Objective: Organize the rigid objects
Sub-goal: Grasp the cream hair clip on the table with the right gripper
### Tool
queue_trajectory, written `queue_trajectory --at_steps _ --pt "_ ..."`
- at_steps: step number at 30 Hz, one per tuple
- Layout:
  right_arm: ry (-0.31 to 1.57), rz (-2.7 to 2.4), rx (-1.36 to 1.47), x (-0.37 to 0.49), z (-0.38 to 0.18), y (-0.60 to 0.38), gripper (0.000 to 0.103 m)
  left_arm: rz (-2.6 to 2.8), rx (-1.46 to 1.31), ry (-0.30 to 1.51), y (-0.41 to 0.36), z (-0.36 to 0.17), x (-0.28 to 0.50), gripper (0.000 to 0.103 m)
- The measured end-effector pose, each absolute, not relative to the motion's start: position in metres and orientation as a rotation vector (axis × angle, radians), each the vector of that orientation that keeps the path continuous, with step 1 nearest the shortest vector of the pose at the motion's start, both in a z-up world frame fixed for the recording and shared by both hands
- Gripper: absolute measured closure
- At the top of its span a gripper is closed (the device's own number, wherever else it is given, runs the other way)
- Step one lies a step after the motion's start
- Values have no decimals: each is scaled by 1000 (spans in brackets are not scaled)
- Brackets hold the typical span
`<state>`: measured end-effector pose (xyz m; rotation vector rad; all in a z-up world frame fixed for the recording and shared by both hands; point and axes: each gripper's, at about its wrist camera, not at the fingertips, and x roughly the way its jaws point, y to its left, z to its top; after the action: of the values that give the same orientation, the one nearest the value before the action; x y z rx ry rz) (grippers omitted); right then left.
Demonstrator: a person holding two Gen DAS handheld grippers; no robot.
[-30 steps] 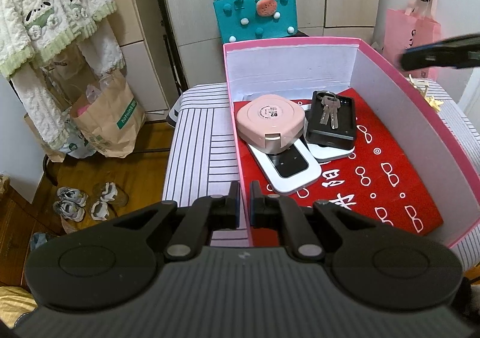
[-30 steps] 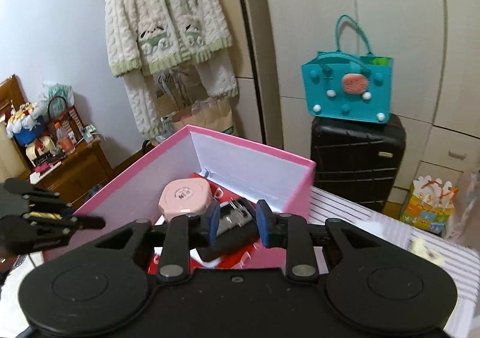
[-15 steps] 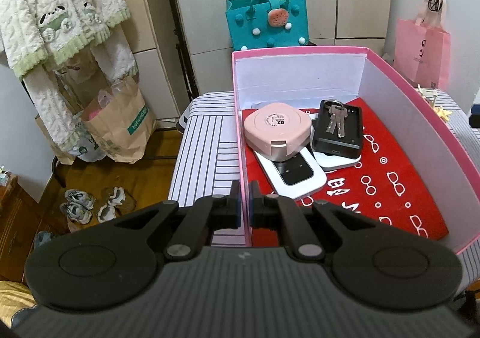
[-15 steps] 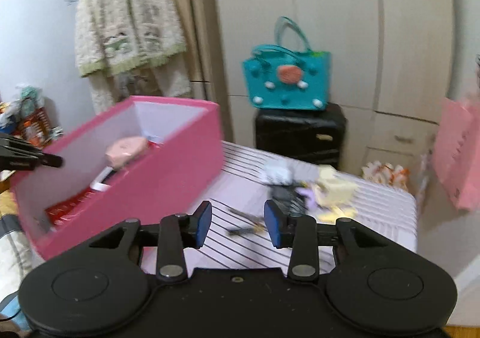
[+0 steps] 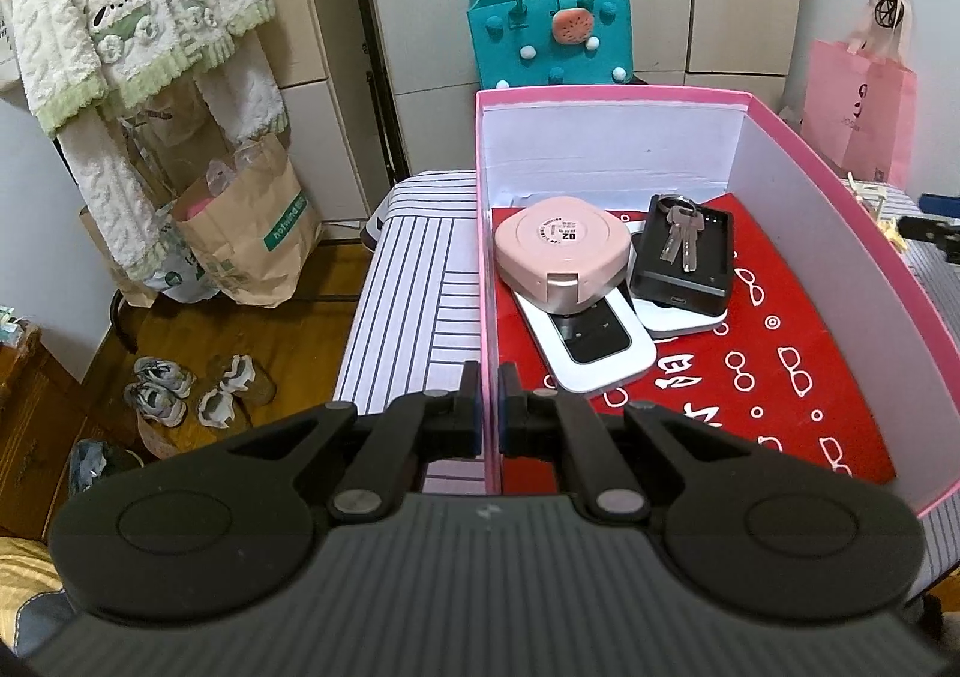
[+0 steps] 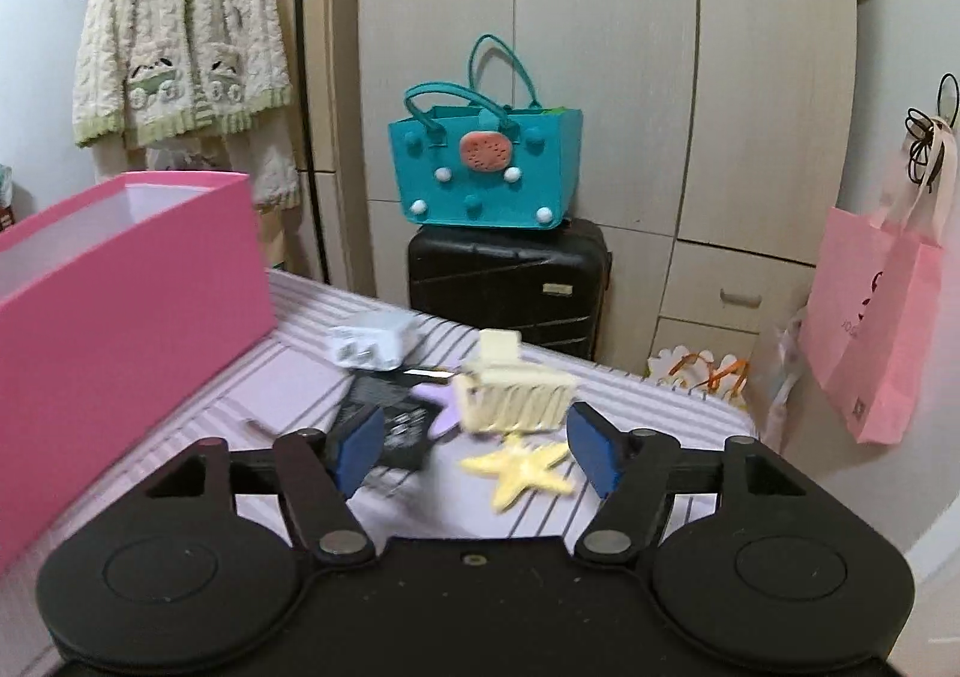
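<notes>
My left gripper is shut on the near left wall of the pink box. Inside, on red lining, lie a pink round case, a white device and a black box with keys on top. My right gripper hangs low over the striped tabletop, its jaws opening and holding nothing. Just beyond its fingers lie a cream hair claw, a yellow star, a purple star, a black pack and a white charger.
The pink box stands left of the loose items. A teal bag sits on a black suitcase behind the table. A pink paper bag hangs at the right. Shoes and a brown paper bag are on the floor.
My right gripper swung away from over the pink box, to the right and down toward the loose items, and its jaws widened. The left gripper kept its grip on the box wall.
</notes>
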<state>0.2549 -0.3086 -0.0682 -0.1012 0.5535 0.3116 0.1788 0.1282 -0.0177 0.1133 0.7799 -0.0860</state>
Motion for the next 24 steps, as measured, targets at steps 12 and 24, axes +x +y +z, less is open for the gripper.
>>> queue_trajectory --at_steps 12,24 --pt "604 300 53 311 -92 -329 28 -90 96 780 130 -16 177 99" --pt "629 327 112 319 -93 -326 44 -91 99 782 128 -18 178 99"
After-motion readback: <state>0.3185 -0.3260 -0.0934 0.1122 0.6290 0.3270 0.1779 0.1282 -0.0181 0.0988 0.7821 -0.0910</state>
